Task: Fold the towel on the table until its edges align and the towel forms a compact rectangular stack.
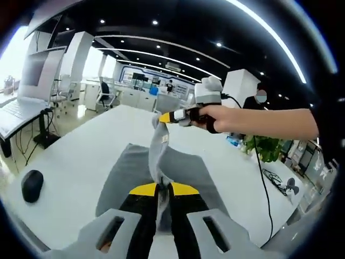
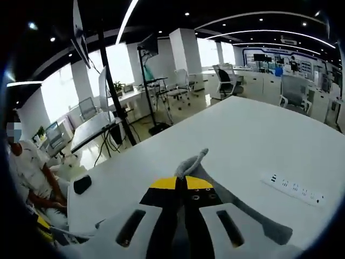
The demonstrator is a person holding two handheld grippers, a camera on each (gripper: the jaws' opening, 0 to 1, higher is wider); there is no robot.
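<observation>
Left gripper view: left claw (image 1: 163,190) has its yellow-tipped jaws pressed together on a fold of the grey towel (image 1: 183,164). The pinched cloth rises from between the jaw tips as a narrow vertical band. The rest of the towel lies spread on the white desk (image 1: 81,156) just beyond the jaws, partly lifted where the band pulls it up.

The upper end of that band is held by the right claw (image 1: 161,118), which enters from the right of this view, carried by a person's hand (image 1: 215,117) with the forearm reaching in behind it. Its tips are closed on the cloth, above the desk surface. So the towel hangs stretched between the two claws, the right one higher and further away than the left.

A black mouse (image 1: 32,185) sits on the desk well to the left of the towel.

Right gripper view: right claw (image 2: 180,185) closed, jaws together, a twisted tip of towel (image 2: 191,162) sticking out past the yellow tips. A grey fold hangs below to the right. White power strip (image 2: 294,188) lies on the desk (image 2: 242,135) to the right, well apart from the claw. The mouse (image 2: 82,184) sits near the desk's left edge. A seated person (image 2: 32,172) is at far left, beyond the desk.
</observation>
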